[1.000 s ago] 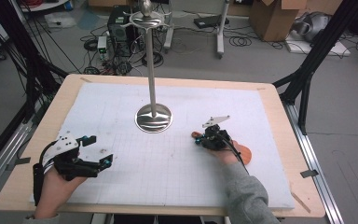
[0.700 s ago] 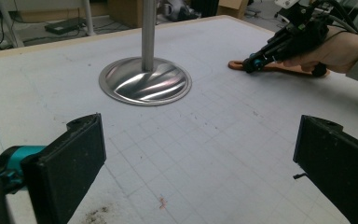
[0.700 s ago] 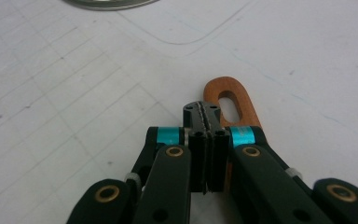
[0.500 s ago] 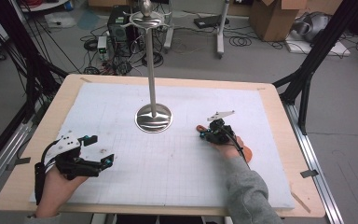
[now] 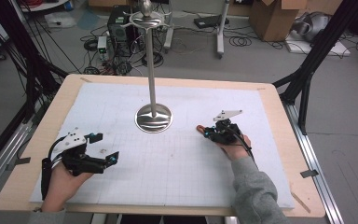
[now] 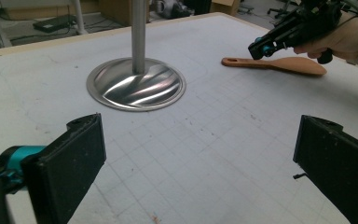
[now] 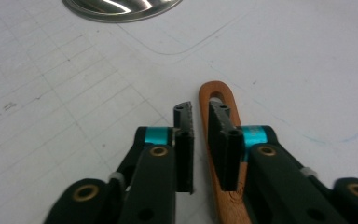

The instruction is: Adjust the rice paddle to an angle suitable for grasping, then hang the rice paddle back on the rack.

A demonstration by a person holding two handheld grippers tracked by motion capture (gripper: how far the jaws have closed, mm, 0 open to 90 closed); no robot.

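Observation:
A wooden spoon (image 6: 279, 65) lies flat on the white grid mat (image 5: 177, 172), right of centre, its looped handle end (image 7: 216, 85) pointing toward the metal stand. My right gripper (image 5: 208, 133) hovers low over that handle. Its jaws stand only a narrow gap apart, and the handle (image 7: 230, 205) runs beneath the right-hand jaw rather than between the pads. Over the mat's left side my left gripper (image 5: 105, 146) is wide open, with nothing between its black pads (image 6: 74, 158). From that gripper's view the right gripper (image 6: 261, 46) sits just above the spoon.
A tall metal stand with a round shiny base (image 5: 154, 117) rises at the table's centre, left of the spoon. The wooden table edge (image 5: 279, 140) borders the mat. Black frame posts (image 5: 307, 79), cables and boxes lie on the floor beyond.
The right hand and its gripper have shifted a little to the right and away from the person, over the spoon. The left gripper has stayed put.

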